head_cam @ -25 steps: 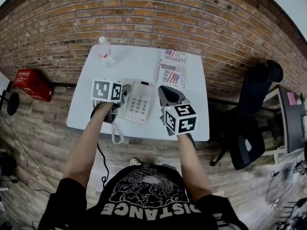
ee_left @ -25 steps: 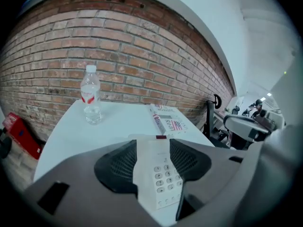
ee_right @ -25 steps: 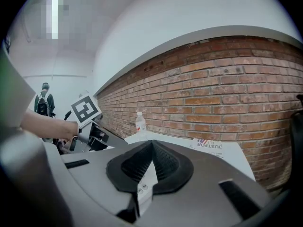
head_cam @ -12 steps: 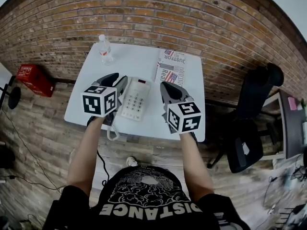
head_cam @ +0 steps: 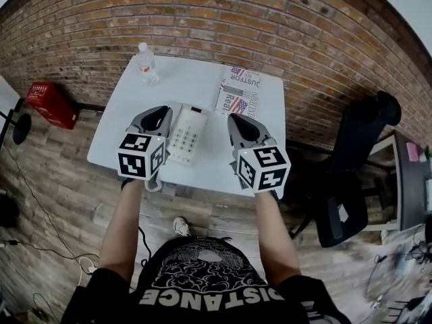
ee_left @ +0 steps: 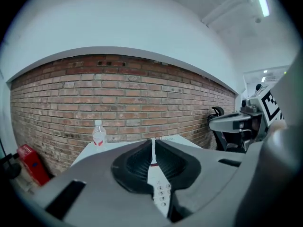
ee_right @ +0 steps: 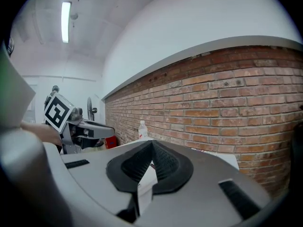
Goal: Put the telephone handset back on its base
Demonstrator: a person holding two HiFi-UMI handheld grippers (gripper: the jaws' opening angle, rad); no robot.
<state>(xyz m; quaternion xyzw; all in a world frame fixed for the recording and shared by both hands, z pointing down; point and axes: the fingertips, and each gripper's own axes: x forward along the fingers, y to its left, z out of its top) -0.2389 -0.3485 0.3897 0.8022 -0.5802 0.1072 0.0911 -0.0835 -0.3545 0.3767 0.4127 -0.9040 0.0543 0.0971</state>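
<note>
Probably light, stiff, slippery handset, hidden under left gripper (head_cam: 156,115): pinch its middle bar; jaws there just closed together on nothing, right gripper (head_cam: 240,123) jaws also pressed together, empty.

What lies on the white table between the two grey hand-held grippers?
Head view: the white push-button telephone, between the right gripper and the left gripper, whose jaws have just been closing with nothing between them.
</note>
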